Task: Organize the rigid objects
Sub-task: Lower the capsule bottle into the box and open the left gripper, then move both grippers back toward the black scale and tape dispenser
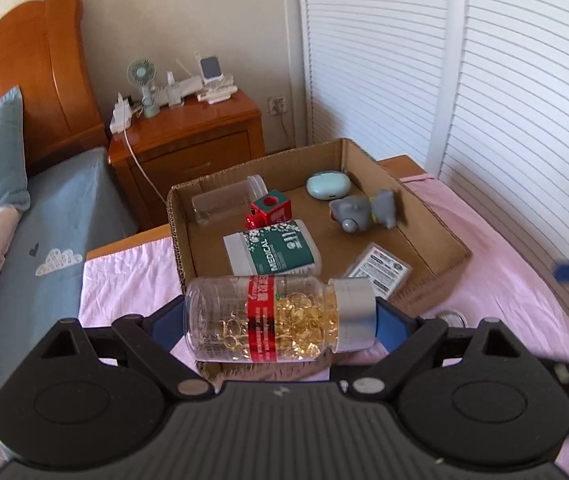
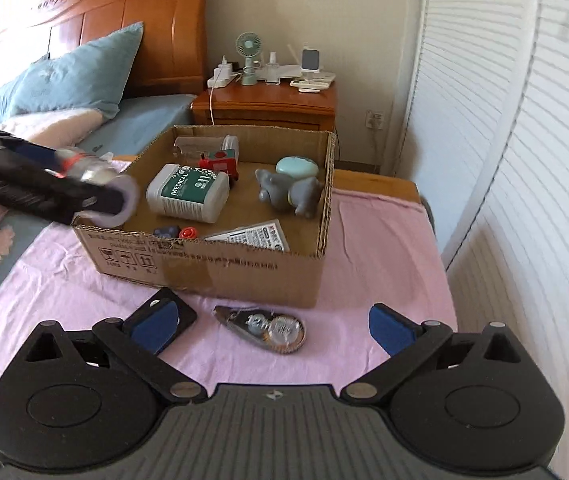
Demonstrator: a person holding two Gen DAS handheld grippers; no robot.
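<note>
My left gripper [image 1: 280, 322] is shut on a clear bottle of golden capsules [image 1: 284, 316] with a red label and a silver cap. The blue pads press on its base and its cap, and it lies crosswise just before the near rim of the cardboard box [image 1: 384, 178]. In the right wrist view this gripper shows as a dark blur [image 2: 56, 190] at the box's [image 2: 212, 272] left corner. My right gripper [image 2: 272, 320] stands wide open with nothing between its pads, low over a grey correction tape dispenser [image 2: 262, 328] on the pink cloth in front of the box.
The box holds a white medical bottle [image 2: 188, 192], a grey elephant toy [image 2: 288, 192], a mint case [image 2: 296, 167], a red and green cube [image 1: 270, 209], a clear jar [image 1: 224, 198] and a packaged card [image 1: 380, 272]. A bedside table [image 2: 264, 104] stands behind. Slatted doors are on the right.
</note>
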